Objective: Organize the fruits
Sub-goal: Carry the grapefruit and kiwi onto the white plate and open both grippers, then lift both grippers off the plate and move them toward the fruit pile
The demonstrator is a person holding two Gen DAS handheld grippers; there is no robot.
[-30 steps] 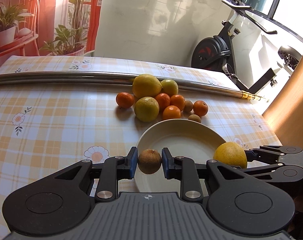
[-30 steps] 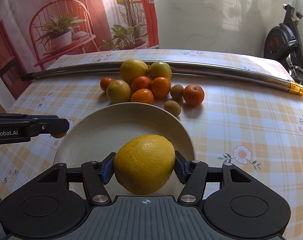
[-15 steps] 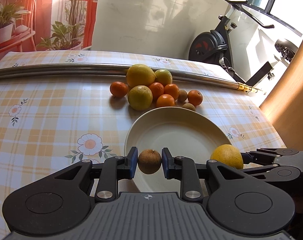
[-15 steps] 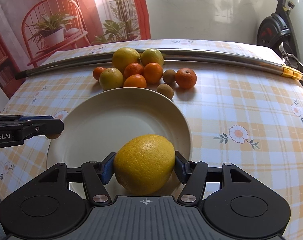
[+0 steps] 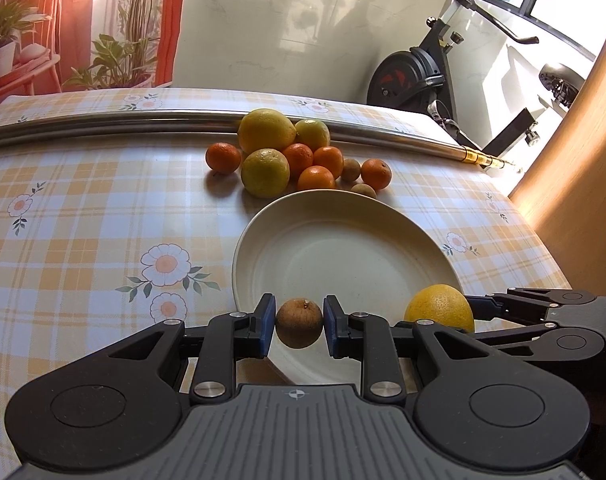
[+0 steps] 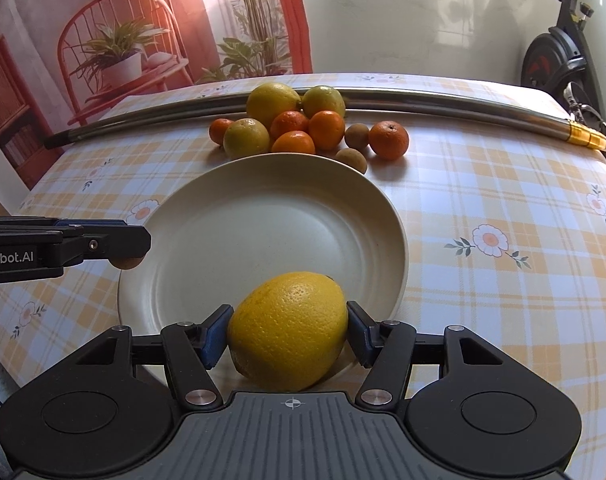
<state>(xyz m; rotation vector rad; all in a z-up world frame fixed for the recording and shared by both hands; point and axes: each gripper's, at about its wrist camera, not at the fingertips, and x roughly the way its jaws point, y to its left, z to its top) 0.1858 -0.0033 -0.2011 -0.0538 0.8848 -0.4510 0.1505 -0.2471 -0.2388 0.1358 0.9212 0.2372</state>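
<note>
A cream plate (image 5: pixel 343 240) (image 6: pixel 271 208) lies on the checked tablecloth with nothing on it. My left gripper (image 5: pixel 299 324) is shut on a small brown kiwi (image 5: pixel 299 322) over the plate's near-left rim. My right gripper (image 6: pixel 289 332) is shut on a big yellow citrus (image 6: pixel 289 330), held over the plate's near rim. In the left wrist view that citrus (image 5: pixel 439 308) shows at the right. In the right wrist view the left gripper (image 6: pixel 115 248) reaches in from the left, the kiwi (image 6: pixel 125 263) peeking under it. Behind the plate sits a pile of fruit (image 5: pixel 287 156) (image 6: pixel 299 124).
A long metal pole (image 5: pixel 143 120) (image 6: pixel 423 98) lies across the table behind the fruit pile. An exercise bike (image 5: pixel 423 76) stands beyond the table's far right corner. The table's right edge (image 5: pixel 543 248) runs close to the plate. Open cloth (image 5: pixel 83 220) stretches left.
Both grippers have drawn back a little toward the near side, so the plate and fruit pile sit farther up in both views. Both grips are unchanged.
</note>
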